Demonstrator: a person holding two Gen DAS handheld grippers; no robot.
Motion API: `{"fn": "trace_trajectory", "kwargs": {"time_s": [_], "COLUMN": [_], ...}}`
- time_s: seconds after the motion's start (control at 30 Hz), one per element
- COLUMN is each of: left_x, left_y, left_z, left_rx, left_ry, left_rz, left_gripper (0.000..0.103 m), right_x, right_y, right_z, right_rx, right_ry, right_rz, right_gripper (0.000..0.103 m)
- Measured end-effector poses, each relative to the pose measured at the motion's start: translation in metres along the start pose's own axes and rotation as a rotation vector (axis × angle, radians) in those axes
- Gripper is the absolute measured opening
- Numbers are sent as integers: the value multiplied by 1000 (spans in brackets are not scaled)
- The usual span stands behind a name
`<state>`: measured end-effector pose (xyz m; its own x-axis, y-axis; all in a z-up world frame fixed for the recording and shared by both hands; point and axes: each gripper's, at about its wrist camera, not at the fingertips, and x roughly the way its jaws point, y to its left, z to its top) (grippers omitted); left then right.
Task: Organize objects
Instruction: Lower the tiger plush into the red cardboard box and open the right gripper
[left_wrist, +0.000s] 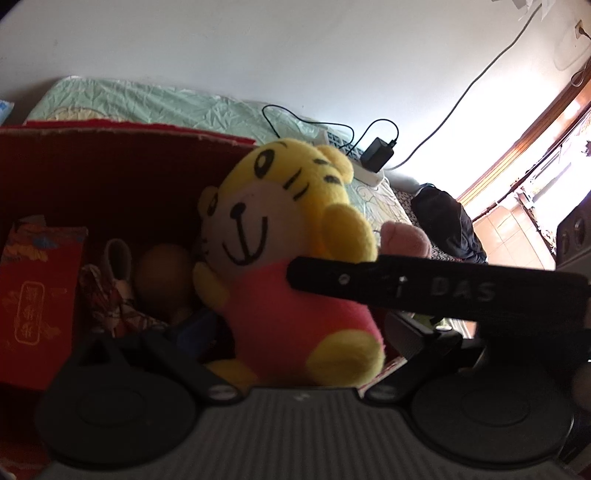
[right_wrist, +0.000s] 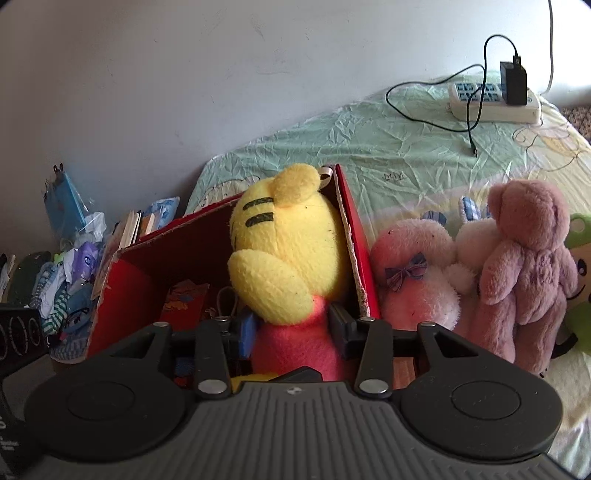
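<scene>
Tiger plush (right_wrist: 291, 258), yellow-headed with a pink body, sits upright in the near right corner of the red box (right_wrist: 354, 236) on the bed (right_wrist: 406, 147). The right claw (right_wrist: 291, 332) has its jaws on either side of the pink body, and they look slack rather than pressing, so I judge the toy released or nearly so. The left claw (left_wrist: 258, 354) stands wide and released close behind the toy, gripping nothing.

Risks, as I judge them: the plush stands tall against the box wall, so pulling the right claw back carelessly could snag the fabric and tip it out. The box already holds a red packet (left_wrist: 37, 295) and a brown round object (left_wrist: 164, 280), leaving little room to settle. The remaining plush toys, a pink bear (right_wrist: 524, 266) among them, wait just beside the box and could be knocked over.
</scene>
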<state>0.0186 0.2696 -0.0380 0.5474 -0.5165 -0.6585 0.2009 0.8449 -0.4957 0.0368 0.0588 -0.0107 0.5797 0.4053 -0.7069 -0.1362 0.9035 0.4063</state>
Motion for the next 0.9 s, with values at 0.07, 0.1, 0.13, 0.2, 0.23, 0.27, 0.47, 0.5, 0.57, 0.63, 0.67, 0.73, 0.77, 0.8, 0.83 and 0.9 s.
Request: {"fn": "trace_trajectory", "kwargs": {"time_s": [0.07, 0.1, 0.13, 0.2, 0.23, 0.27, 0.47, 0.5, 0.57, 0.63, 0.67, 0.73, 0.77, 0.8, 0.83, 0.9], "left_x": [1, 2, 2, 3, 3, 3, 6, 7, 9, 6, 6, 1, -2, -5, -8, -16], "left_y": [0, 0, 0, -1, -2, -4, -17, -18, -21, -25, -26, -31, -35, -38, -41, -48], "left_z": [-2, -3, -4, -5, -5, -5, -8, -7, -8, -8, -8, -10, -11, -12, -13, -14], "left_rx": [5, 6, 6, 7, 11, 19, 75, 75, 73, 78, 83, 98, 109, 118, 129, 151], "left_ry": [9, 11, 13, 17, 16, 14, 15, 21, 26, 22, 20, 9, 0, -9, -19, -39], "left_rz": [2, 1, 0, 4, 7, 10, 74, 81, 89, 108, 116, 136, 148, 159, 172, 199], "left_gripper": [97, 97, 97, 97, 97, 97, 99, 99, 98, 98, 98, 98, 98, 98, 98, 99], "right_x": [-3, -5, -6, -9, -11, -13, -11, -11, -11, -13, -14, -16, -19, -21, -23, -28], "right_y": [2, 2, 0, -6, -11, -14, -19, -17, -17, -20, -21, -24, -28, -31, -35, -40], "right_z": [-3, -5, -6, -8, -8, -8, -8, -9, -10, -10, -10, -10, -11, -11, -12, -14], "right_rx": [-15, -19, -15, 18, 43, 67, 103, 99, 92, 105, 113, 128, 143, 160, 175, 193], "right_ry": [-24, -36, -44, -55, -56, -56, -71, -77, -81, -80, -78, -73, -71, -69, -66, -63], "right_rz": [-15, -23, -22, 0, 17, 30, 47, 45, 43, 54, 60, 77, 91, 107, 124, 155], "right_gripper": [44, 44, 43, 43, 43, 43, 33, 32, 31, 31, 31, 31, 31, 32, 32, 32]}}
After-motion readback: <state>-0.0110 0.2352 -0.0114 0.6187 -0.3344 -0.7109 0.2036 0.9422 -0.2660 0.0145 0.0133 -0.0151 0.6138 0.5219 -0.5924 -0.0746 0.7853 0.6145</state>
